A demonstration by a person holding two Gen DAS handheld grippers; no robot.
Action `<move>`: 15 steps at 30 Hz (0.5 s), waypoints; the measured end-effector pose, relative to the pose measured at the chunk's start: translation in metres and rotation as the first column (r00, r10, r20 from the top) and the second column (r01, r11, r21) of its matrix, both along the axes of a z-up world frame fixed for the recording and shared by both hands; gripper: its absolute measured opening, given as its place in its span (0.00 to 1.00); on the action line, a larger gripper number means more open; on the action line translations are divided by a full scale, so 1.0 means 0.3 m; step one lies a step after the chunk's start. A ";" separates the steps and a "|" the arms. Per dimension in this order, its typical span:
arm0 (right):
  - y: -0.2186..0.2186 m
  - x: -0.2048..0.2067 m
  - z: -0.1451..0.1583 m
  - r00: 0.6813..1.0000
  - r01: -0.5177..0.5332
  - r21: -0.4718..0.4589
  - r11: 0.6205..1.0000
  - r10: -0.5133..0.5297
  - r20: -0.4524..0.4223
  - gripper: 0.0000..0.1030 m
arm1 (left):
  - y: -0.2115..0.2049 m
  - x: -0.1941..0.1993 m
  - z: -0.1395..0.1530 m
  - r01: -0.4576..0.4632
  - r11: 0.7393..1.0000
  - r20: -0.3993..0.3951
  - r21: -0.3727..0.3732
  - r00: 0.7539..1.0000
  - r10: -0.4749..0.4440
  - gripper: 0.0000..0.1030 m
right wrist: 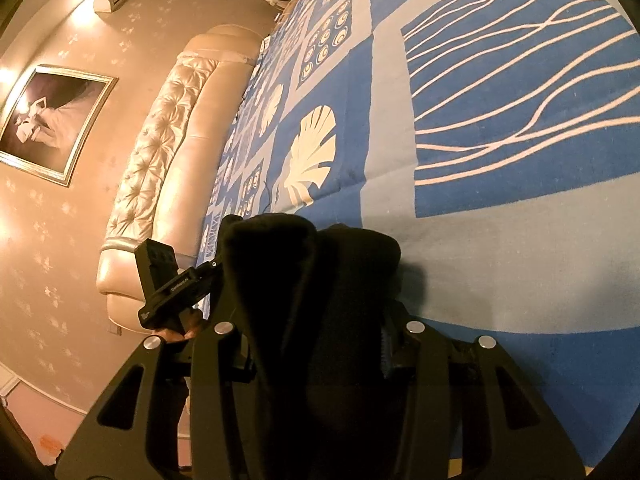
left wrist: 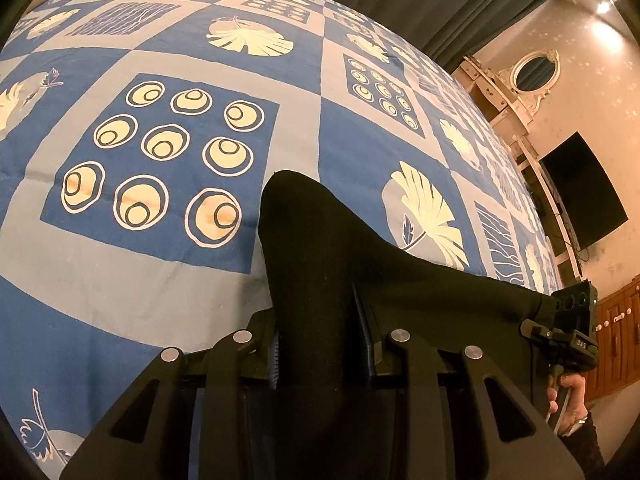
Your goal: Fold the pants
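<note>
The black pants (left wrist: pixel 320 248) are lifted above a blue patterned bedspread (left wrist: pixel 168 240). My left gripper (left wrist: pixel 320 344) is shut on one end of the pants, and the cloth stretches to the right toward the other gripper's handle (left wrist: pixel 572 332). In the right wrist view my right gripper (right wrist: pixel 316 344) is shut on a bunched end of the pants (right wrist: pixel 304 264), held above the bedspread (right wrist: pixel 500 264). The left gripper's body (right wrist: pixel 168 284) shows at the left of that view. Most of the pants' length is hidden.
A cream tufted headboard (right wrist: pixel 160 168) runs along the bed's far side. A framed picture (right wrist: pixel 48 120) hangs on the wall. A white dresser with an oval mirror (left wrist: pixel 532 76), a dark TV screen (left wrist: pixel 580 188) and dark curtains (left wrist: pixel 420 0) stand beyond the bed.
</note>
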State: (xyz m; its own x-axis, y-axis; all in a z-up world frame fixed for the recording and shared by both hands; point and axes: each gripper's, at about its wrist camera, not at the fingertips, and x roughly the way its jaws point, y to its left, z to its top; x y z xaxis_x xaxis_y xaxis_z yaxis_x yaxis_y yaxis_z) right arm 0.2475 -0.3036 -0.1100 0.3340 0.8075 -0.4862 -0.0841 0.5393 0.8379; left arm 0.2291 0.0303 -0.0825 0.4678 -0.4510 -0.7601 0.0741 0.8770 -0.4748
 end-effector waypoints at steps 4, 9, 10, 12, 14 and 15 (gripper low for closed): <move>0.000 -0.009 0.000 1.000 0.004 0.004 1.000 -0.004 -0.001 0.41 | -0.001 0.000 0.000 0.000 1.000 0.003 0.005 1.000 0.000 0.30; -0.001 -0.011 -0.007 1.000 0.012 0.015 1.000 -0.012 -0.007 0.42 | -0.003 0.001 0.001 0.000 1.000 0.007 0.011 1.000 0.000 0.30; 0.002 -0.011 -0.006 1.000 0.015 0.014 1.000 -0.015 -0.009 0.43 | -0.004 0.002 0.001 0.000 1.000 0.008 0.012 1.000 0.000 0.31; 0.002 -0.012 -0.004 1.000 0.020 0.012 1.000 -0.020 -0.011 0.47 | -0.005 0.002 0.002 0.003 1.000 0.008 0.013 1.000 -0.003 0.31; 0.003 -0.014 -0.002 1.000 0.023 0.013 1.000 -0.023 -0.014 0.49 | -0.007 -0.001 0.003 0.003 1.000 0.012 0.016 1.000 -0.003 0.34; 0.005 -0.015 -0.001 0.999 0.026 0.012 1.000 -0.026 -0.019 0.51 | -0.005 -0.002 0.005 0.002 1.000 0.019 0.018 1.000 -0.003 0.37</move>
